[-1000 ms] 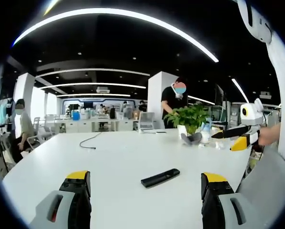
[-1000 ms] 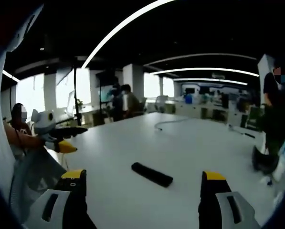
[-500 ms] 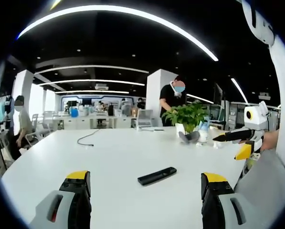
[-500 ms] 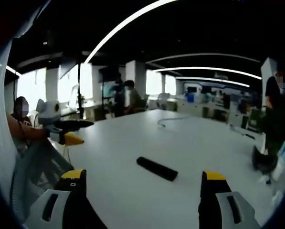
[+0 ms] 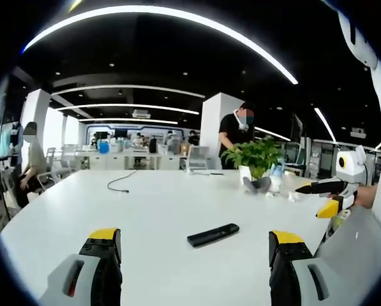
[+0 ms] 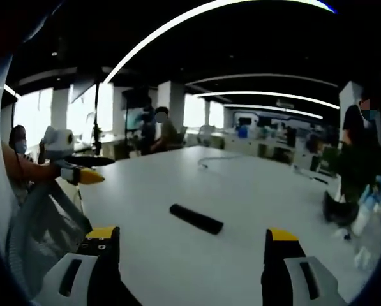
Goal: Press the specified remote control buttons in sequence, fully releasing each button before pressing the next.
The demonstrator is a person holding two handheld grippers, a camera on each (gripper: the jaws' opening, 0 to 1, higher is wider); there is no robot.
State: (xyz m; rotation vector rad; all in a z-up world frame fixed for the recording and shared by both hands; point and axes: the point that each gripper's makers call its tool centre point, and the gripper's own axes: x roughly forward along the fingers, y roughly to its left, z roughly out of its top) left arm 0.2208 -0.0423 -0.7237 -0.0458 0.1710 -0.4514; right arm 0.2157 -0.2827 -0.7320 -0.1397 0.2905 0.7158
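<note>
In the left gripper view, my left gripper (image 5: 194, 255) rides low over the white table (image 5: 145, 204) with its jaws spread wide and nothing between them. The black remote control (image 5: 213, 234) lies flat on the table just beyond the jaws, apart from both. Past the remote stands a potted plant (image 5: 254, 156) near the table's far right edge, with a person in black behind it, and a thin black cable (image 5: 118, 185) trails well off to the remote's far left. My right gripper (image 5: 327, 196) hangs off to the right of the remote, over the table's edge, its dark and yellow fingers parted and bare. Wide bare tabletop surrounds the remote.

In the right gripper view, my right gripper (image 6: 191, 255) is likewise spread open and empty, the remote control (image 6: 196, 218) ahead of it, untouched. The plant is replaced here by bright windows behind the remote, and my left gripper (image 6: 82, 171) shows at the table's near left edge, fingers apart, gripping nothing.
</note>
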